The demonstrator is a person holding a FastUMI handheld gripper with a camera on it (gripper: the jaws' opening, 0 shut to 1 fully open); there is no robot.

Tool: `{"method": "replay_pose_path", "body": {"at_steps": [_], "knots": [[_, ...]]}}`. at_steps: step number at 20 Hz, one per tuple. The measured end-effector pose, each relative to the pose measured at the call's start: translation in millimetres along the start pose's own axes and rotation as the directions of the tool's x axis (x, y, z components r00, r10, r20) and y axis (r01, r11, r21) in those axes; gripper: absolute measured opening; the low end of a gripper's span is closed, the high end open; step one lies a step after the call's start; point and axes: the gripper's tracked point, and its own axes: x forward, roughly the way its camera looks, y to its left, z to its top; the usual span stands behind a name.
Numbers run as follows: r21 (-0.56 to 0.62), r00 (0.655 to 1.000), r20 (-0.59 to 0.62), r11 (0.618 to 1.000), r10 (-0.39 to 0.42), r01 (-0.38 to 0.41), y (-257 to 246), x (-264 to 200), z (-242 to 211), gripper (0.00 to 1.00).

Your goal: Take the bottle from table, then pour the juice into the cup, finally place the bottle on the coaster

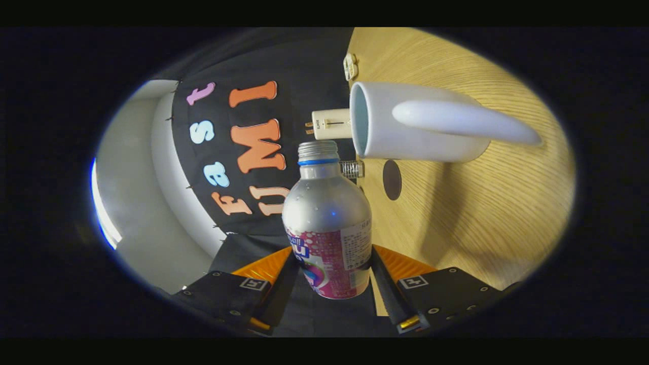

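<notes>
1. The gripper (329, 274) pinches the bottle (327, 223); both fingers press on its lower body, one on each side of the pink-and-white label.
2. The bottle is silver metal, rounded at the shoulder, with a narrow neck, a blue ring under a silver screw cap (318, 150), and small droplets on its upper body.
3. The whole view is rolled sideways: the wooden desk (487, 213) stands like a wall to one side of the bottle, and the booth's black cloth wall (304, 66) fills the other side.
4. The bottle is lifted off the desk and held tilted, lying roughly level with the desk's surface, its capped end pointing away from the fingers.
5. The cup (416, 124) is white, with a pale blue inside and a long white handle that faces the camera; it stands on the desk, beyond the fingers.
6. The cup's open mouth lies just past the bottle's cap and a little to the desk side of it; the two are close but apart.
7. A small, round, dark coaster (392, 179) lies flat on the desk, just beside the cup's base and near the bottle's neck.
8. A white plug-like adapter (330, 124) sits behind the cap, at the foot of the cloth wall.
9. The cup's shadow falls across the wood grain.
</notes>
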Motion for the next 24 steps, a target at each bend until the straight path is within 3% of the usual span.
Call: {"method": "replay_pose_path", "body": {"at_steps": [14,24], "knots": [[0.202,0.994,-0.007,0.974,0.109,-0.106,30,2,-3,0.78],[0.273,0.985,0.010,0.947,0.172,-0.168,48,-1,0,0.77]]}}
